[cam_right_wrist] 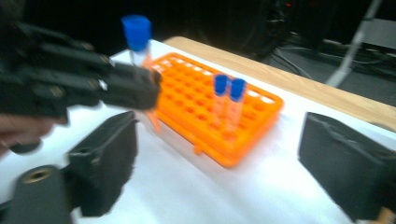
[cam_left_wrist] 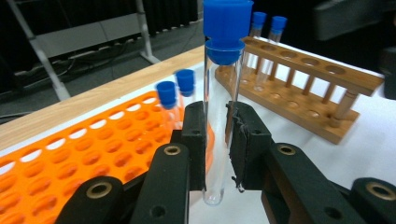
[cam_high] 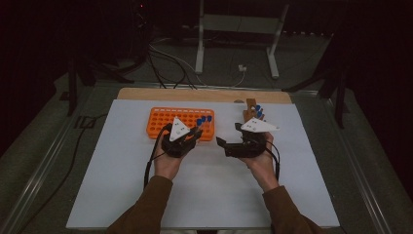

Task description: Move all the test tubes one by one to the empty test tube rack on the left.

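My left gripper is shut on a clear test tube with a blue cap, held upright just above the white mat at the near right corner of the orange rack. In the high view the left gripper sits at the rack's front right edge. Two blue-capped tubes stand in the rack. My right gripper is open, its jaws wide apart with nothing between them. It faces the left gripper and the held tube. In the high view the right gripper lies just right of the left one.
A wooden tube rack with blue-capped tubes stands behind the right gripper. A white mat covers the table, with a wooden strip along its far edge. Cables and a metal stand lie on the floor beyond.
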The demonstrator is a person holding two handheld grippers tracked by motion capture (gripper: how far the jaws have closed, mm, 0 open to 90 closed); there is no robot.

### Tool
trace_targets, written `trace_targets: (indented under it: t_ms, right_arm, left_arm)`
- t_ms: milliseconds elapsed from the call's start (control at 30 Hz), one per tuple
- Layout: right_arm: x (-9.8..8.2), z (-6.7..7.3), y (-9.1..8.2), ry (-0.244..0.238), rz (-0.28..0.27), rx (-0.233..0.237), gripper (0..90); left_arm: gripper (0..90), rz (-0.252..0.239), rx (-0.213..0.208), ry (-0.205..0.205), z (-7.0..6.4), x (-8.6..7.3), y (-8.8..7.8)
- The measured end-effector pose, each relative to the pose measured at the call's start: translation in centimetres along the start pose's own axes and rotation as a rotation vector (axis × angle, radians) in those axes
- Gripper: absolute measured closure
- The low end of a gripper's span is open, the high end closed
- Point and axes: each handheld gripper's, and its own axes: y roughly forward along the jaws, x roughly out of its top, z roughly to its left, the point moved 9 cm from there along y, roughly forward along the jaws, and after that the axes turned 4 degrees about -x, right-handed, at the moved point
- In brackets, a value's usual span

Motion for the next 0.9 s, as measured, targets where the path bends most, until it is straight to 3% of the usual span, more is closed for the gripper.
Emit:
trace_targets:
  t_ms: [133,367,633,900]
  right_arm:
    - [-1.1,-1.0,-0.4,-0.036,0.021,-0.06,4.3]
    - [-2.0,-2.8,-1.7,-0.005,0.004,-0.099,3.5]
    - [-2.3,-3.9,-2.7,0.032,-0.021,-0.113,3.5]
    - [-1.9,-4.2,-3.4,0.052,-0.051,-0.106,3.6]
  left_arm:
    - [78.0,0.003,0.024,0.013,0.8,0.3,0.2]
    - [77.9,-0.013,0.047,0.018,2.1,0.6,1.0]
    - [77.8,-0.037,0.06,-0.014,3.2,0.6,2.6]
    - [77.8,-0.021,0.064,-0.058,4.0,-0.5,4.2]
